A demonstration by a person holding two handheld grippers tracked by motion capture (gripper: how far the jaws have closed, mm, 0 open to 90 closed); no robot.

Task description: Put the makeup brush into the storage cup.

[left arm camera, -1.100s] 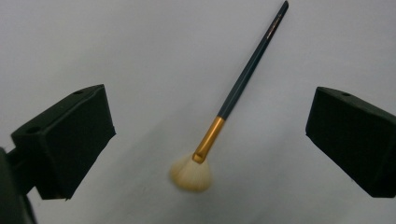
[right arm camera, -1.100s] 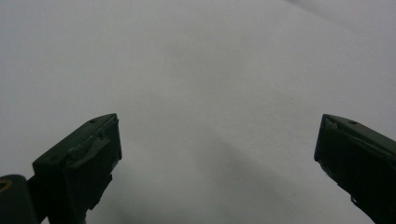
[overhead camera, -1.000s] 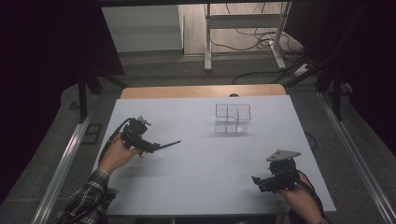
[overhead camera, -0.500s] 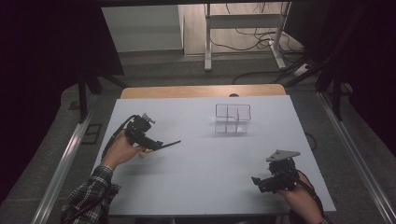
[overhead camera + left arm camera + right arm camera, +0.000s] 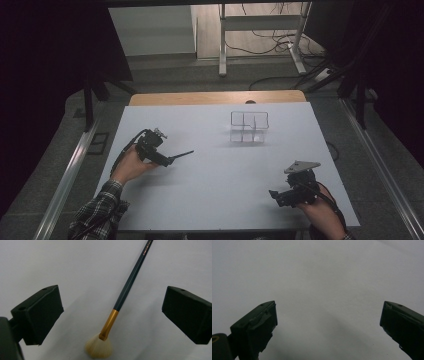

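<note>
Left tool spread – brush between jaws, untouched.

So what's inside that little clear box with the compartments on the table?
The clear box looks empty: through its walls and dividers only the white table shows. It is small and far off in the high view, so something tiny or transparent inside could go unseen.
</note>
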